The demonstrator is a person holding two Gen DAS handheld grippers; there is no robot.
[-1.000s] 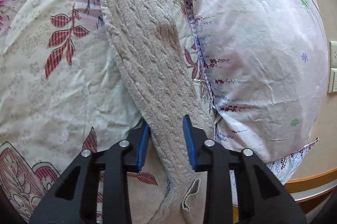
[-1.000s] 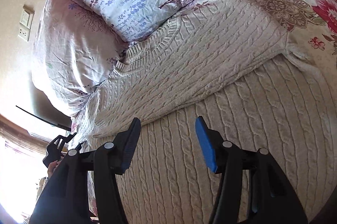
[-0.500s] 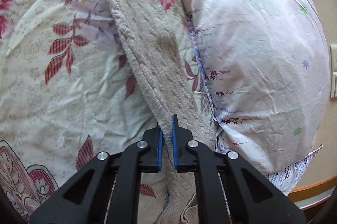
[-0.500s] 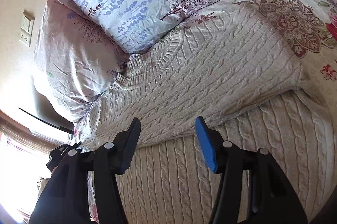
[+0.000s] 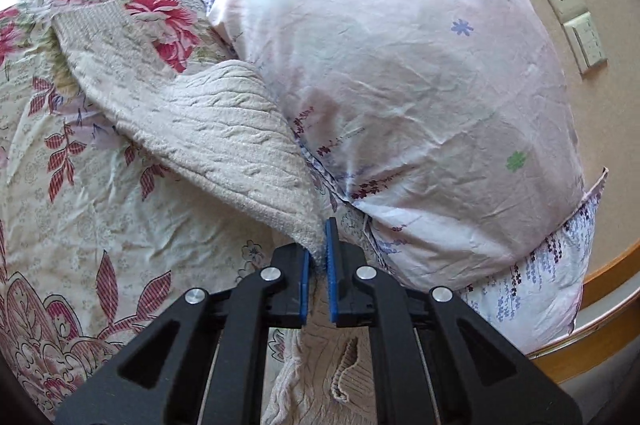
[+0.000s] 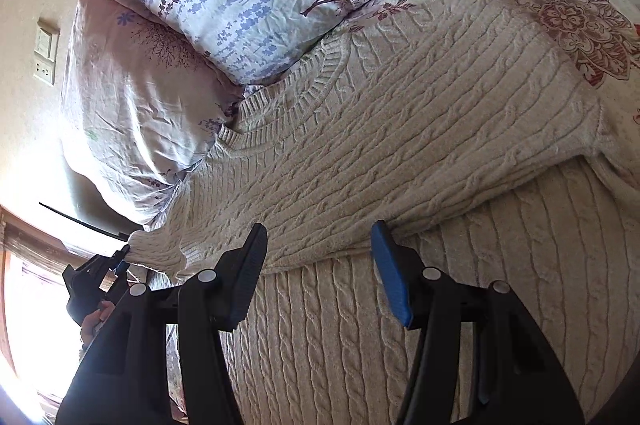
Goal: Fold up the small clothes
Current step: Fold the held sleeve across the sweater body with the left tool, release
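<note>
Now that your left gripper (image 5: 319, 257) has clamped the sweater (image 6: 400, 129) sleeve (image 5: 208, 129) and lifted it beside the pillow (image 5: 400, 85), fold's started imo; right gripper (image 6: 320, 273) hangs unclenched over the sweater, w/ nothing in it.

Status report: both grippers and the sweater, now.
Left gripper shut on sweater sleeve, lifted. Right gripper open over sweater. Pillow close beside sleeve.

Two close downward wrist views, shared sweater (image 5: 208, 129).
</note>
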